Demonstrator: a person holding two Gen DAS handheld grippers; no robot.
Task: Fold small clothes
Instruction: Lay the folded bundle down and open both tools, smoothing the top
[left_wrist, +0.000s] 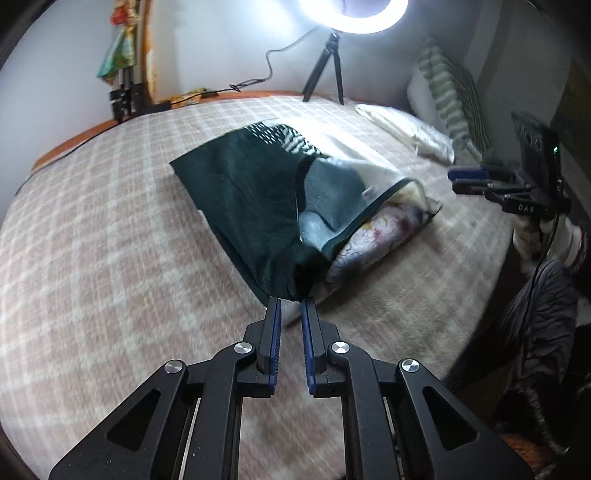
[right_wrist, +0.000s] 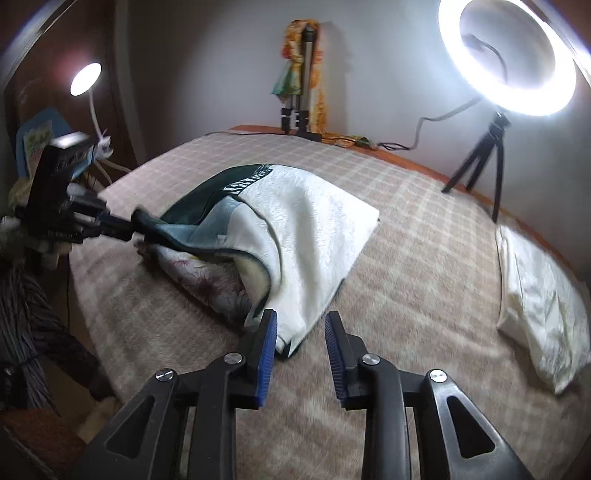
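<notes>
Bed (left_wrist: 110, 221) covered with a pink-and-cream checked blanket carries the work. No desk in sight.

Garment (left_wrist: 251, 199): small piece, dark green on one side, white textured fabric (right_wrist: 314, 229) on the other, with a striped green-and-white band at its far end. It lies folded over near the middle of the bed, draped across a floral-printed cloth (left_wrist: 373, 236) that shows underneath at the open side. Long axis runs from the near edge of the bed, by the tongs, away toward the far wall; striped end points at the wall, the narrower near end points at the cameras. In the left wrist view it slants from lower right to upper left.

Left tongs (left_wrist: 291, 302): jaws stand slightly apart, a narrow gap between the blue pads (left_wrist: 277, 332). The garment's near green corner sits right at the tips; whether the pads touch it I cannot tell, and no cloth shows between the pads lower down.

Right tongs (right_wrist: 301, 317): jaws plainly apart, nothing between them. The white near corner lies just beside and partly behind the left-hand pad (right_wrist: 266, 354), not pinched.

Each view shows the other tongs at its edge, blurred, near the garment's side.

Folded white cloth (right_wrist: 539, 306) lies apart at the bed's right side. Ring light (right_wrist: 509, 59) on a small tripod stands at the far right corner; a second tripod (right_wrist: 295, 110) with a colourful scarf leans against the wall.
</notes>
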